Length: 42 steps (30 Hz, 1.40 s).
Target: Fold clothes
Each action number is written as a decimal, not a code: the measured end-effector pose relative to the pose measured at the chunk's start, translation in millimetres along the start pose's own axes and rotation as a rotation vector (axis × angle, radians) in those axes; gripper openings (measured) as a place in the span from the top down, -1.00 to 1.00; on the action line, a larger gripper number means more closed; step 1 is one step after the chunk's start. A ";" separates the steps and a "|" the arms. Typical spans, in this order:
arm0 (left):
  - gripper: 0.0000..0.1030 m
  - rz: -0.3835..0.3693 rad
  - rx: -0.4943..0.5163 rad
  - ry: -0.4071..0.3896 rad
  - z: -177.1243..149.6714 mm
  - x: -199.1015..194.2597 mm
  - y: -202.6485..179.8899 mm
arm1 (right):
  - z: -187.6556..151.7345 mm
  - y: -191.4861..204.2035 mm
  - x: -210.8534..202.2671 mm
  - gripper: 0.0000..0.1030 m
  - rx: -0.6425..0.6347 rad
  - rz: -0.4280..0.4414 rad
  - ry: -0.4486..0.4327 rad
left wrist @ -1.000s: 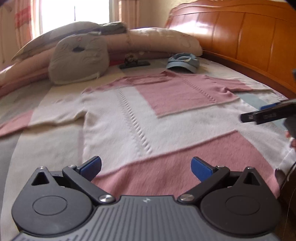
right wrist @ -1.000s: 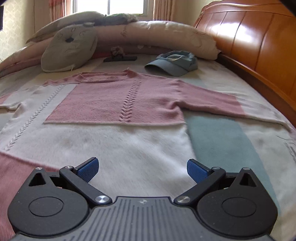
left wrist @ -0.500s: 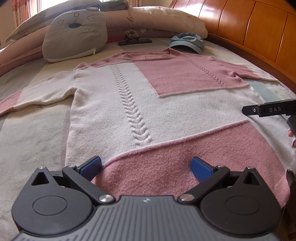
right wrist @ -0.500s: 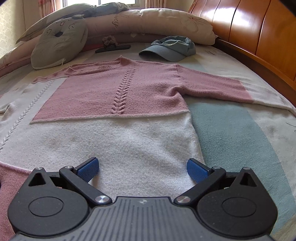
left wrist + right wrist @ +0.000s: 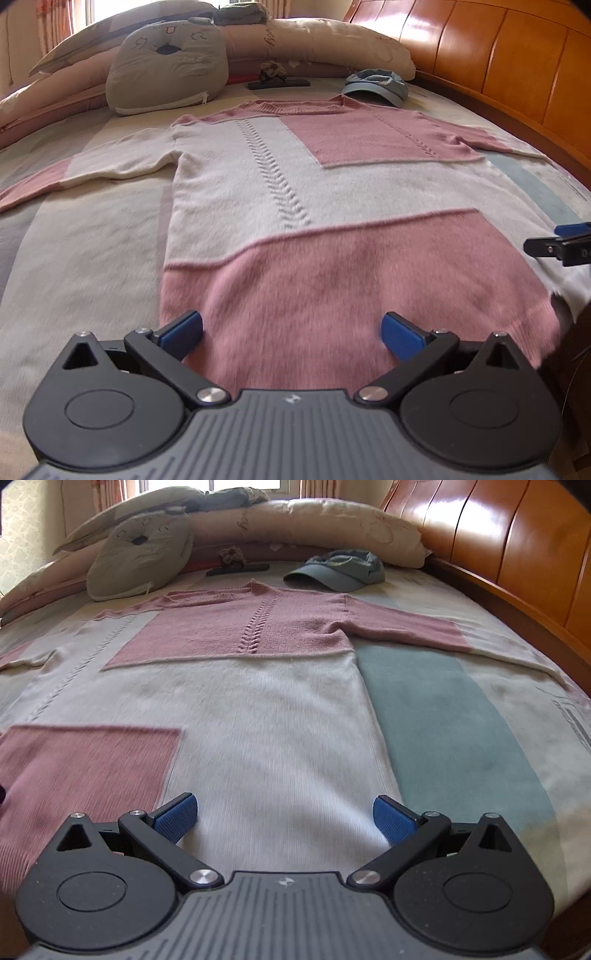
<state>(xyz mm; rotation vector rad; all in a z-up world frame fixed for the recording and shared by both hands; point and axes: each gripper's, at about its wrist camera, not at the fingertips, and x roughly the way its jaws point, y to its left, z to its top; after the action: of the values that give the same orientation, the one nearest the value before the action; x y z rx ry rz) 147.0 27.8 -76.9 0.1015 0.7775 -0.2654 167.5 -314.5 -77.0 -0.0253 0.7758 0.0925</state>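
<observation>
A pink and cream knitted sweater (image 5: 332, 206) lies flat on the bed, neck away from me, both sleeves spread out. My left gripper (image 5: 291, 332) is open over the pink hem band at the sweater's left bottom part, nothing between its blue pads. My right gripper (image 5: 284, 814) is open over the cream lower right part of the sweater (image 5: 266, 716), close to its side edge. The right gripper's fingers (image 5: 554, 247) also show at the right edge of the left wrist view.
A grey cushion (image 5: 166, 70) and long pillows (image 5: 314, 528) lie at the far end. A blue cap (image 5: 336, 572) and a dark flat object (image 5: 277, 83) rest just beyond the sweater's neck. The wooden headboard (image 5: 517, 550) runs along the right side.
Both grippers have dropped lower and closer to the sweater's hem. Both views now look down more steeply. Both stayed open.
</observation>
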 end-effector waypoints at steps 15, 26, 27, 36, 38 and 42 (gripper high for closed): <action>-0.99 -0.004 0.055 -0.076 -24.5 -38.8 -16.5 | -51.1 16.4 -53.8 -1.00 -0.052 -0.048 -0.037; -0.99 -0.041 -0.034 -0.036 -29.7 -34.0 -8.5 | -35.2 34.3 -43.0 -1.00 -0.012 0.068 -0.047; -0.99 -0.048 -0.040 -0.046 -26.6 -36.9 -5.5 | -32.8 32.1 -42.6 -1.00 0.010 0.078 -0.046; -0.99 -0.035 -0.089 -0.031 40.5 -14.6 8.7 | 19.9 25.0 -28.4 -1.00 0.053 0.107 -0.034; -0.99 -0.044 -0.081 -0.012 56.2 -8.2 7.3 | 36.5 22.9 -23.7 -1.00 0.054 0.107 -0.017; -0.99 -0.059 -0.108 0.038 87.1 16.6 10.0 | 72.7 12.6 -7.3 -1.00 0.053 0.108 0.026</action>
<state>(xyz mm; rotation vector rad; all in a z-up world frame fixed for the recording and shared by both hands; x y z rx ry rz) 220.2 17.8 -26.9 -0.0182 0.8317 -0.2774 211.9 -298.3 -19.9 0.0662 0.8053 0.1739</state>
